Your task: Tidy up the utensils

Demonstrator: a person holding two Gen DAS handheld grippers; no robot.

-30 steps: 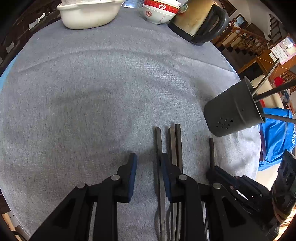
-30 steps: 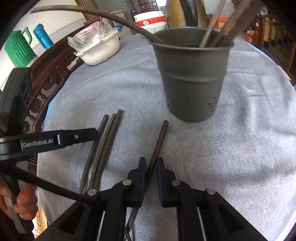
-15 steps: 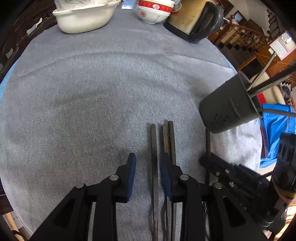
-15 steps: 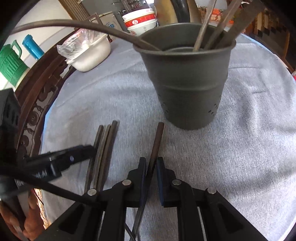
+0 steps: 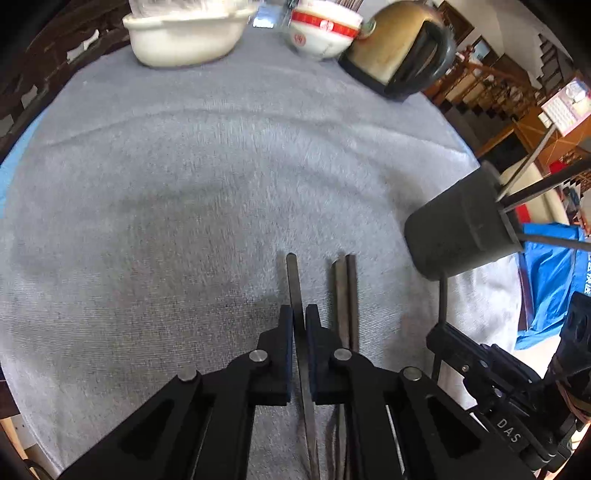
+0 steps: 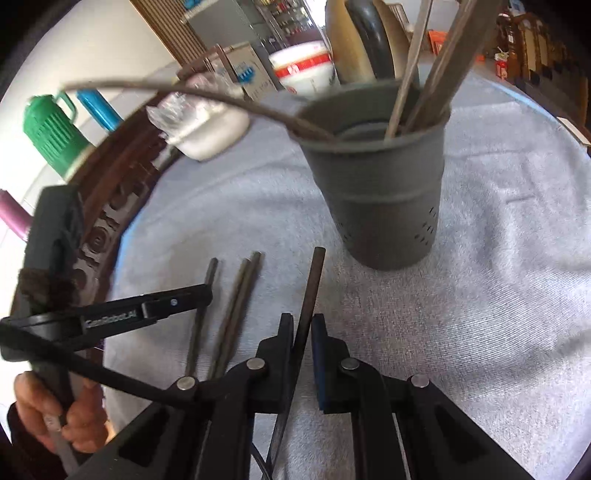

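Observation:
Several dark, flat utensil handles lie side by side on the grey cloth. My left gripper (image 5: 299, 317) is shut on the leftmost handle (image 5: 293, 277), its jaws closing tight with the pads pressing both sides. Two more handles (image 5: 347, 295) lie just right of it. My right gripper (image 6: 303, 328) is shut on a separate dark handle (image 6: 313, 280), its jaws closing on it, and the handle points at the dark grey perforated holder (image 6: 380, 206). The holder has several utensils standing in it. In the left wrist view the holder (image 5: 458, 229) is at the right edge.
A white tub (image 5: 184, 33), a red-and-white bowl (image 5: 321, 29) and a kettle (image 5: 399, 48) stand at the table's far edge. A hand (image 6: 55, 417) grips the left tool. Green (image 6: 51, 136) and blue (image 6: 98, 109) jugs stand beyond the carved table rim.
The left gripper's jaws, open around the leftmost handle before, have shut on it. The right gripper stays shut on its handle and has tilted slightly, so the holder looks nearer.

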